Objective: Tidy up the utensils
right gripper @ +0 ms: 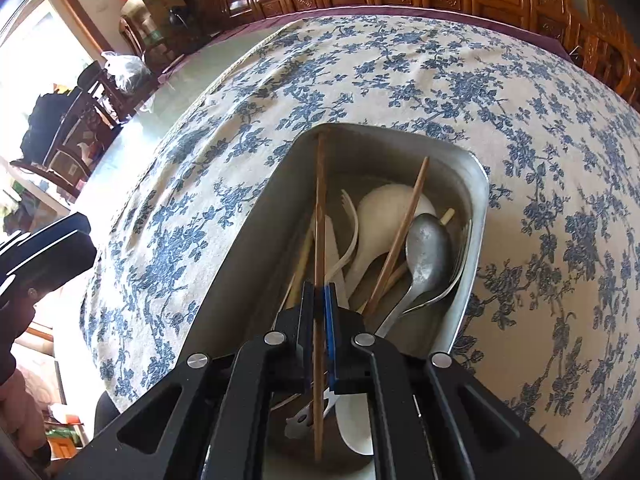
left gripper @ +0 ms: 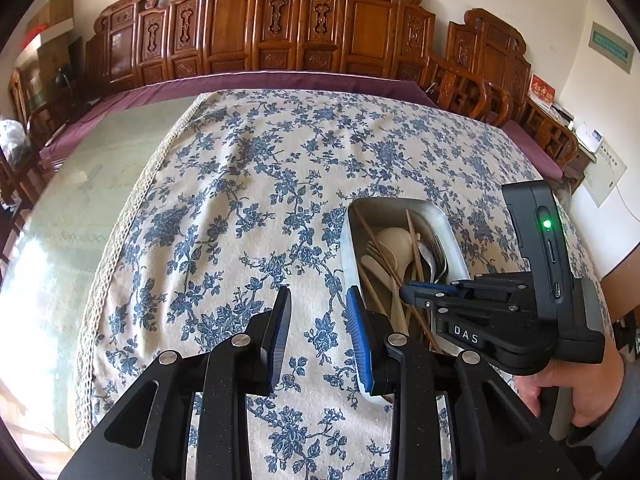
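A metal tray (right gripper: pixel 478 216) on the floral tablecloth holds mixed utensils: wooden chopsticks, a white ladle (right gripper: pixel 384 216), a white plastic fork (right gripper: pixel 349 216) and a metal spoon (right gripper: pixel 426 250). My right gripper (right gripper: pixel 319 294) reaches into the tray and is shut on one long wooden chopstick (right gripper: pixel 319 200), which runs forward between the pads to the tray's far left corner. My left gripper (left gripper: pixel 319 300) is open and empty, hovering over the cloth just left of the tray (left gripper: pixel 348 256). The right gripper (left gripper: pixel 424 294) also shows in the left wrist view over the tray.
The floral tablecloth (left gripper: pixel 248 184) covers most of a glass-topped table; bare glass (left gripper: pixel 88 184) lies to the left. Carved wooden chairs (left gripper: pixel 280 28) line the far edge. A hand (left gripper: pixel 576 392) holds the right gripper's handle at lower right.
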`<state>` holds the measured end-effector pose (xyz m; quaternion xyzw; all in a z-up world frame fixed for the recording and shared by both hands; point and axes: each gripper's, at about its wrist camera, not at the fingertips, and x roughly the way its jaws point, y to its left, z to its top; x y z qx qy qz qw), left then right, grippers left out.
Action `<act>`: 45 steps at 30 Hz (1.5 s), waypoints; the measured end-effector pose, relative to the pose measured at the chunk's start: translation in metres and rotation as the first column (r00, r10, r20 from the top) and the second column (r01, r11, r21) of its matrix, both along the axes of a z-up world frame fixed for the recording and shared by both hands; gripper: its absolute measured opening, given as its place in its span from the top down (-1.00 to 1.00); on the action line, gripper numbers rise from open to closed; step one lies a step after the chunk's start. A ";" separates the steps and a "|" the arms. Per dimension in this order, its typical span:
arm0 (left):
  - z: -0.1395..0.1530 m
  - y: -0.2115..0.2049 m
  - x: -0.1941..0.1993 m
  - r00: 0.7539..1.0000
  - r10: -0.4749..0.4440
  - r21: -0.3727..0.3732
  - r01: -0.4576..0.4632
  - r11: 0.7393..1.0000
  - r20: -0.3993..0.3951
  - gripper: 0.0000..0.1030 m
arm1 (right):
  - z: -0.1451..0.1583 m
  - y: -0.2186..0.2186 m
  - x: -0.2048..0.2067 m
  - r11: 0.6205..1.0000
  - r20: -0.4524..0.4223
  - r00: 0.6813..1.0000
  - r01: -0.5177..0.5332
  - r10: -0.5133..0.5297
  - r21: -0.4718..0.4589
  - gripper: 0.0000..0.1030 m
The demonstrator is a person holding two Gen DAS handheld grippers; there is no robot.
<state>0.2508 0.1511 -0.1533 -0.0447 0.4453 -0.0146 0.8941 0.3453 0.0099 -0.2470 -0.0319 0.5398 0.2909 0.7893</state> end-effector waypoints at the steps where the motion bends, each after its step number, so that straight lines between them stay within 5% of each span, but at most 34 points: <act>1: 0.000 0.000 -0.001 1.000 0.000 0.000 0.000 1.000 -0.001 0.48 | 0.001 0.000 -0.002 1.000 0.007 1.000 -0.004 0.004 -0.001 0.87; 17: 0.028 -0.017 -0.027 0.999 0.011 0.017 -0.012 1.000 0.052 0.48 | 0.062 -0.035 -0.050 0.998 0.184 0.982 -0.044 0.034 0.048 0.86; 23: 0.047 -0.033 -0.056 0.995 0.009 0.019 -0.010 1.000 0.094 0.31 | 0.093 -0.070 -0.089 0.998 0.268 0.963 -0.020 0.003 0.060 0.86; 25: 0.052 -0.041 -0.066 0.994 0.003 0.025 -0.005 1.000 0.110 0.22 | 0.098 -0.082 -0.099 0.999 0.288 0.957 -0.003 -0.012 0.049 0.67; 27: 0.057 -0.049 -0.075 0.992 -0.005 0.028 0.002 1.000 0.126 -0.02 | 0.103 -0.096 -0.109 0.998 0.316 0.948 0.019 -0.035 0.053 0.21; 31: 0.064 -0.069 -0.094 0.987 -0.018 0.036 0.013 0.999 0.157 -0.37 | 0.113 -0.130 -0.135 0.995 0.362 0.927 0.079 -0.094 0.055 -0.10; 33: 0.066 -0.078 -0.103 0.985 -0.024 0.038 0.017 0.999 0.172 -0.63 | 0.119 -0.150 -0.150 0.991 0.389 0.912 0.119 -0.133 0.060 -0.43; 37: 0.069 -0.095 -0.115 0.984 -0.032 0.045 0.025 0.999 0.177 -0.78 | 0.132 -0.179 -0.176 0.981 0.435 0.879 0.183 -0.193 0.065 -0.81; 39: 0.071 -0.104 -0.123 0.982 -0.035 0.053 0.025 0.998 0.187 -0.82 | 0.140 -0.193 -0.189 0.974 0.459 0.860 0.213 -0.222 0.073 -0.95; 45: 0.083 -0.124 -0.139 0.980 -0.041 0.074 0.027 0.997 0.197 -0.85 | 0.162 -0.224 -0.216 0.957 0.486 0.826 0.268 -0.286 0.107 -0.95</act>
